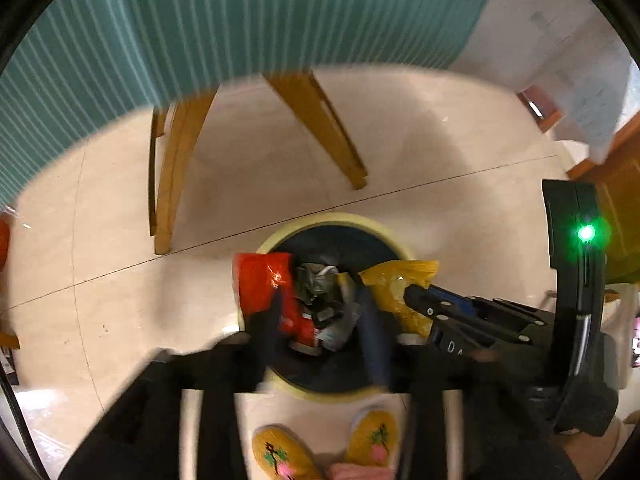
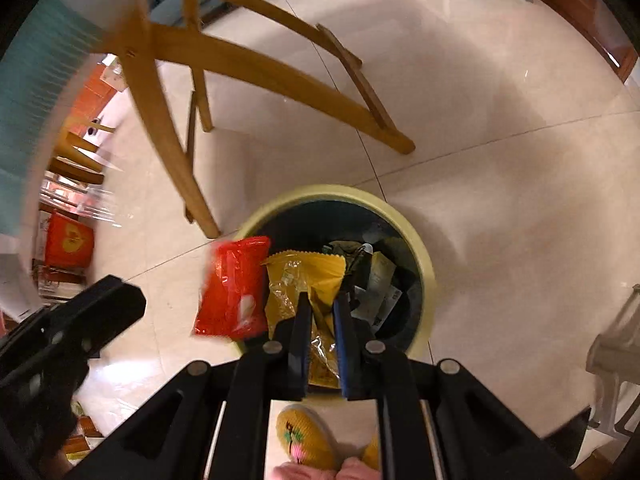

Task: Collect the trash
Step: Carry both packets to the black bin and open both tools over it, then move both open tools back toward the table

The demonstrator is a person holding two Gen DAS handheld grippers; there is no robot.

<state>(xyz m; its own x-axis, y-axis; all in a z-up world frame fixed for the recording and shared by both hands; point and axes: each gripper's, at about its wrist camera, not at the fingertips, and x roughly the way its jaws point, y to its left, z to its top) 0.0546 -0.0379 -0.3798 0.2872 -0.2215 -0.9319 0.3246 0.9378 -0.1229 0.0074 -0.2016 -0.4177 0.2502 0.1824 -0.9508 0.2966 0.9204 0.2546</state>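
Observation:
A round trash bin with a pale yellow rim [image 1: 340, 218] [image 2: 416, 240] stands on the floor and holds several wrappers. My left gripper [image 1: 320, 300] is over the bin with its blurred fingers spread wide; a red snack packet [image 1: 262, 284] [image 2: 232, 288] hangs by the left finger at the bin's edge, and whether it is held I cannot tell. My right gripper [image 2: 322, 300] is shut on a yellow snack packet [image 2: 304, 280] [image 1: 396, 286] above the bin. The right gripper also shows in the left wrist view [image 1: 416, 294].
A wooden table with curved legs [image 1: 320, 120] [image 2: 168, 152] and a teal striped cloth [image 1: 240, 20] stands just behind the bin. Yellow slippers [image 1: 280, 456] [image 2: 304, 440] are at the near edge. Red boxes [image 2: 68, 240] sit left; a white stool [image 2: 616, 360] right.

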